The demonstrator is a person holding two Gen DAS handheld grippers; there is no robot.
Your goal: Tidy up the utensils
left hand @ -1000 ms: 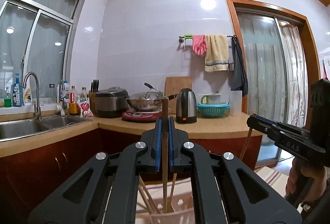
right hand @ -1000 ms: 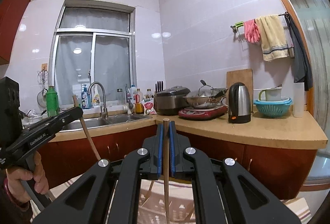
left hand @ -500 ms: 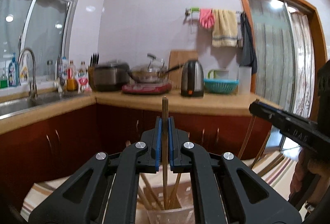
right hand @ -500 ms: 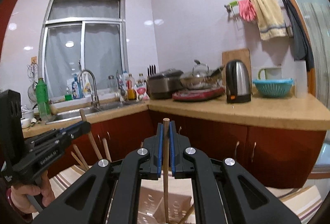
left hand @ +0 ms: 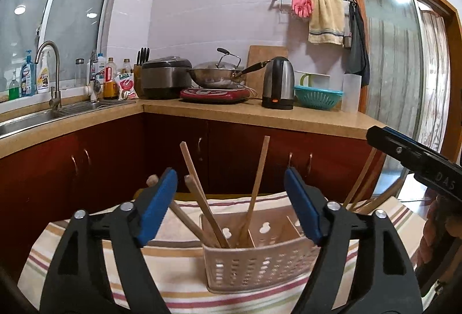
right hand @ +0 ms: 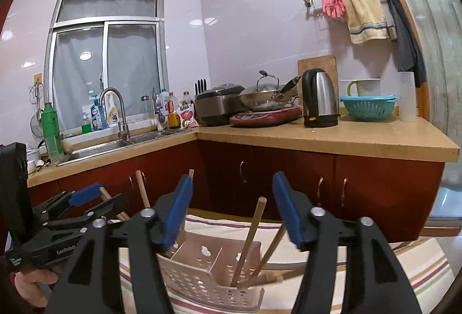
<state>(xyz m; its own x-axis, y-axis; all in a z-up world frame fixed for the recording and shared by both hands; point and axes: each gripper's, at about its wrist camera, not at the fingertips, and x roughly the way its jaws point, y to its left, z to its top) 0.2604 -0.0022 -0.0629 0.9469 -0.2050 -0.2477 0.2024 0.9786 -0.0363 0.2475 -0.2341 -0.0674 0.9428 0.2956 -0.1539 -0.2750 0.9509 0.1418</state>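
A beige perforated utensil basket stands on a striped cloth. Several wooden chopsticks lean in its left compartment, and others lean in its right one. My left gripper hangs just above the left compartment. Its jaws are opening, and the chopsticks stand loose between the blue pads, touching neither. My right gripper hovers over the right compartment, its jaws also opening, with one chopstick free between them. Each gripper shows at the edge of the other view, the right gripper and the left gripper.
The striped cloth covers a low table in front of red-brown cabinets. Behind them an L-shaped counter carries a sink, a rice cooker, a wok on a cooktop, a kettle and a teal colander. A hand holds the left gripper's handle.
Both grippers were shut on an upright chopstick and sank toward the basket. Now both sets of jaws stand apart and the chopsticks lean loose in the basket.
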